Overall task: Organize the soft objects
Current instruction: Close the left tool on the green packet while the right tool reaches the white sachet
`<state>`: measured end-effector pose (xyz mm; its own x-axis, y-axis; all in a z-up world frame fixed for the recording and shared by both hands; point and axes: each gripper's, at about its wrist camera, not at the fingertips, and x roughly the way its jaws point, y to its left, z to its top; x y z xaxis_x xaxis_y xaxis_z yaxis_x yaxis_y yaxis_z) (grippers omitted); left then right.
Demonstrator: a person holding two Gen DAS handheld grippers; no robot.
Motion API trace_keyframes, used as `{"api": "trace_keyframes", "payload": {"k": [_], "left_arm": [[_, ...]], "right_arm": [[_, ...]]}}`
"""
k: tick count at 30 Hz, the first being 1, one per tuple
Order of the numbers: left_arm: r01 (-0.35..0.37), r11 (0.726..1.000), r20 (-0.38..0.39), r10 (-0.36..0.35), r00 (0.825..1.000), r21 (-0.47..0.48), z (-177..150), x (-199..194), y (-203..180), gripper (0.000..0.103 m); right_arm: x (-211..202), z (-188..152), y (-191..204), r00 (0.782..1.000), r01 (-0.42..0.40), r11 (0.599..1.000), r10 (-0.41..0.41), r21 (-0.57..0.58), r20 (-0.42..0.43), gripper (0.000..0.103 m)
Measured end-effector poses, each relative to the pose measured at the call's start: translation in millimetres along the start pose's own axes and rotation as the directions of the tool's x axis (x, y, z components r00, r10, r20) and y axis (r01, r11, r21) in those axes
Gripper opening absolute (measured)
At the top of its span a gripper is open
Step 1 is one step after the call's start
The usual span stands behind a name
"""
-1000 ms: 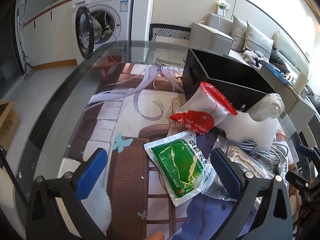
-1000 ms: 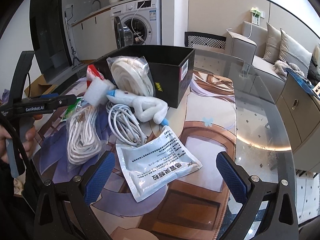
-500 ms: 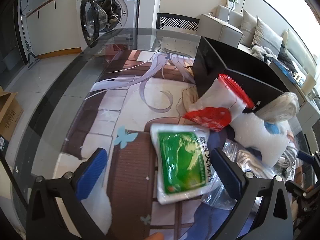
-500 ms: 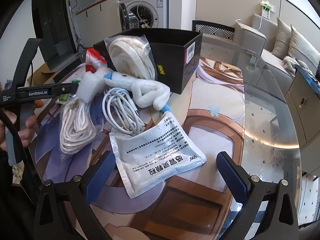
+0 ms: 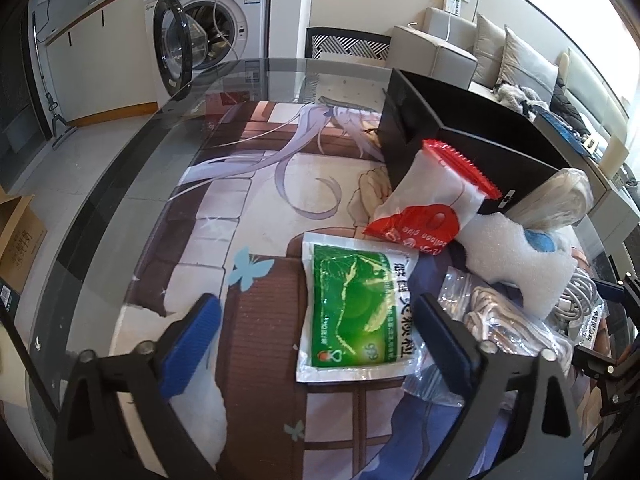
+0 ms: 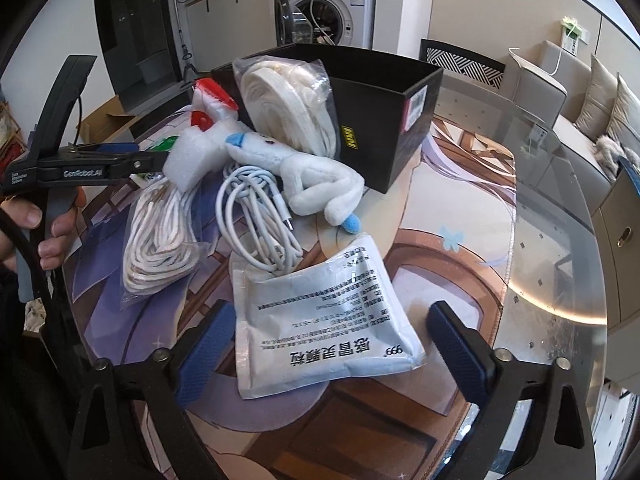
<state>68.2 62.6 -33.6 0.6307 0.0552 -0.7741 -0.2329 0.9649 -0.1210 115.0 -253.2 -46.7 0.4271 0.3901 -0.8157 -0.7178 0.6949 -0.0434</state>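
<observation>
Soft packets: "999" silver sachet [image 6: 326, 316] between wide-open right tongs [image 6: 332, 354]; left tongs [image 5: 320, 346] wide open, empty.

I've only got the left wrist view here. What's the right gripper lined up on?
Observer: The right gripper is open, aimed at a white medicine sachet with black print.
Operator: Any loose cable over there?
Observer: Yes, an unbagged white charging cable lies between the bagged rope and the plush toy.
Operator: And that pale roll by the black box?
Observer: The strap coil is in a clear bag, leaning on the box's wall.
</observation>
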Motion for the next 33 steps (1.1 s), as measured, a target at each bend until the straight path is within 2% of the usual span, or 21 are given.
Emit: {"api": "trace_keyframes", "payload": {"k": [2, 6, 7, 10, 15, 20, 21, 22, 24, 33], "left_arm": [[0.016, 1.000, 0.009, -0.016, 1.000, 0.012, -0.1, -1.9, -2.2, 0.083], [0.030, 0.999, 0.021, -0.031, 0.999, 0.018, -0.6, -4.4, -3.7, 0.060], [0.036, 0.999, 0.022, -0.036, 0.999, 0.016, -0.5, -5.0, -3.4, 0.056], [0.052, 0.999, 0.027, -0.052, 0.998, 0.001, -0.3, -6.0, 0.0, 0.053], [0.069, 0.998, 0.040, -0.069, 0.997, -0.009, -2.2, -7.4, 1.2, 0.048], [0.080, 0.997, 0.043, -0.079, 0.996, -0.011, -2.6, -8.5, 1.3, 0.047], [0.083, 0.996, 0.044, -0.082, 0.996, -0.013, -2.8, -8.9, 1.8, 0.047], [0.084, 0.996, 0.044, -0.083, 0.996, -0.014, -2.7, -9.0, 2.1, 0.046], [0.090, 0.996, 0.048, -0.089, 0.995, -0.016, -2.6, -9.8, 2.3, 0.045], [0.107, 0.994, 0.059, -0.105, 0.993, -0.021, -3.2, -12.1, 4.3, 0.044]], "right_arm": [[-2.7, -1.3, 2.2, 1.000, -0.002, 1.000, 0.002, 0.001, 0.010, 0.086], [-7.1, -5.9, 8.0, 1.000, -0.001, 1.000, 0.001, 0.000, 0.023, 0.079], [-7.8, -7.0, 8.8, 1.000, 0.001, 1.000, -0.001, 0.001, 0.027, 0.075], [-13.4, -10.3, 8.9, 0.999, 0.001, 1.000, -0.001, 0.017, 0.041, 0.062], [-21.5, -18.7, 8.2, 0.998, 0.003, 0.999, -0.007, 0.055, 0.060, 0.053], [-26.0, -19.7, 6.0, 0.998, 0.017, 0.997, -0.021, 0.072, 0.055, 0.056], [-26.9, -20.1, 6.1, 0.998, 0.025, 0.997, -0.029, 0.074, 0.053, 0.063], [-27.0, -19.7, 6.3, 0.998, 0.035, 0.997, -0.039, 0.074, 0.049, 0.074], [-28.0, -18.6, 7.7, 0.997, 0.039, 0.996, -0.044, 0.075, 0.057, 0.085], [-9.6, -9.6, 20.1, 0.999, 0.040, 0.998, -0.041, 0.046, 0.010, 0.087]]}}
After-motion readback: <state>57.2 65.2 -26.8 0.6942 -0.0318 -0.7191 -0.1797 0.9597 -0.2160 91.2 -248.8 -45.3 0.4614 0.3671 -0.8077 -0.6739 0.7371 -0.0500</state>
